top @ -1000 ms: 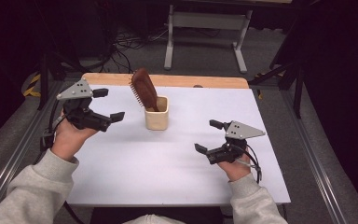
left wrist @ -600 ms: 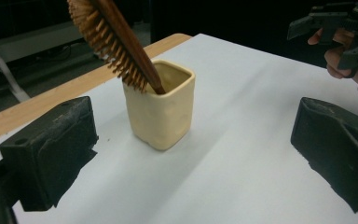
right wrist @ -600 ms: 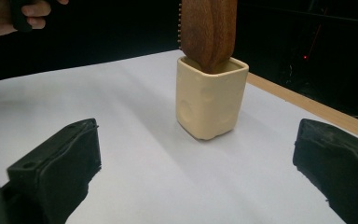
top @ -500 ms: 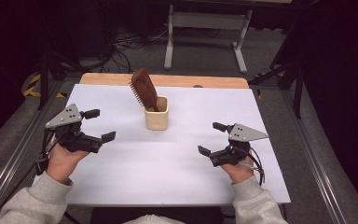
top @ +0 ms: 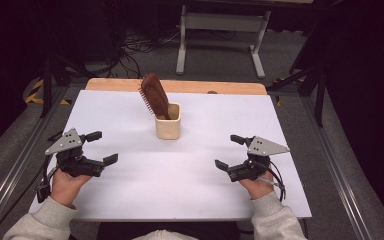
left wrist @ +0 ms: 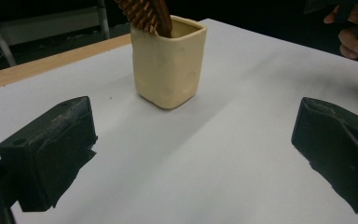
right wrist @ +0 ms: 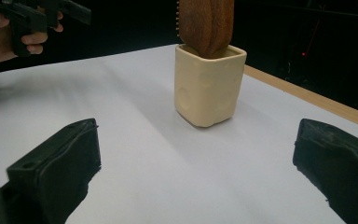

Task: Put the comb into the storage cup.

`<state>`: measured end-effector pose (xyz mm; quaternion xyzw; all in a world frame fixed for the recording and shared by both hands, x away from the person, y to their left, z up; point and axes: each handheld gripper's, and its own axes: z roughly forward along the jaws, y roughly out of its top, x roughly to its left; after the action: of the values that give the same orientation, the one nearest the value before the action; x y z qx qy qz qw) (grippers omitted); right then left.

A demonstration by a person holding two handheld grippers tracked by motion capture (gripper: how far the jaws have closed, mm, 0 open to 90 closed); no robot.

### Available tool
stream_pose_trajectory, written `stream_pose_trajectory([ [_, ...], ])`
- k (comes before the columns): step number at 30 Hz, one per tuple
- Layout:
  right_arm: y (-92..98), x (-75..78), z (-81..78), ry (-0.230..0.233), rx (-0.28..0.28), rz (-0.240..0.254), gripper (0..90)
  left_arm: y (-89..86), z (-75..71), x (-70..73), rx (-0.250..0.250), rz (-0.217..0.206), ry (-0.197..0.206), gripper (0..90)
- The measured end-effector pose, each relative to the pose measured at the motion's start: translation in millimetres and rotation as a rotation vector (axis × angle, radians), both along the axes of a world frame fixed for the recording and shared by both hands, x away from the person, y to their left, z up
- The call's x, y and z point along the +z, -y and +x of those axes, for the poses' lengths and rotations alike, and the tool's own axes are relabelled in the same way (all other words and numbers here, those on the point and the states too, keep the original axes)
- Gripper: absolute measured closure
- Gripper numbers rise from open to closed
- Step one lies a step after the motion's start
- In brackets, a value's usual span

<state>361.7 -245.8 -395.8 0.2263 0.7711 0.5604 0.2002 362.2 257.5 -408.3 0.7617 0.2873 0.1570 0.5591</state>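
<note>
Meanwhile, both grippers hang spread and empty.
Left gripper (top: 97,147) nears the table's (top: 190,190) left edge, right gripper (top: 230,152) the right; cup (top: 168,121) with brush (top: 154,96) stands well apart between them.

my tabletop (top: 190,175) is a flat white sheet, with a strip of bare wood (top: 130,85) showing along its far edge. one thing stands directly on it: a cream square cup (top: 168,121), upright, a little past the middle toward the far edge. the white around the cup is plain and smooth. the tabletop sits over a grey floor (top: 220,60), with metal rails running along its left and right sides.
</note>
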Motion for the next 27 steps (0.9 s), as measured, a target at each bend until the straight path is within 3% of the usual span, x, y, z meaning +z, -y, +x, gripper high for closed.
stream_pose_trajectory([
  [7, 1.9, -5.8, -1.6, -0.006, -0.002, -0.002, 1.3, -5.5, -4.4, -19.4, -0.003, -0.027, -0.015, 0.5],
  [13, 1.4, -12.7, -3.0, -0.012, -0.008, -0.006, 1.2, -8.9, -5.7, -33.5, -0.003, -0.020, -0.025, 0.5],
  [16, 0.3, -17.4, -4.2, -0.013, -0.015, -0.016, 1.2, -14.1, -7.6, -43.6, 0.009, -0.052, -0.048, 0.5],
  [18, -0.2, -19.5, -5.0, -0.012, -0.015, -0.015, 1.2, -14.9, -7.7, -45.4, 0.008, -0.049, -0.051, 0.5],
  [19, -1.2, -22.7, -5.8, -0.017, -0.015, -0.022, 1.2, -15.1, -7.8, -49.9, 0.012, -0.019, -0.044, 0.5],
  [27, -3.3, -32.7, -5.6, -0.038, -0.013, -0.030, 1.2, -14.5, -6.5, -53.4, 0.022, -0.017, -0.045, 0.5],
])
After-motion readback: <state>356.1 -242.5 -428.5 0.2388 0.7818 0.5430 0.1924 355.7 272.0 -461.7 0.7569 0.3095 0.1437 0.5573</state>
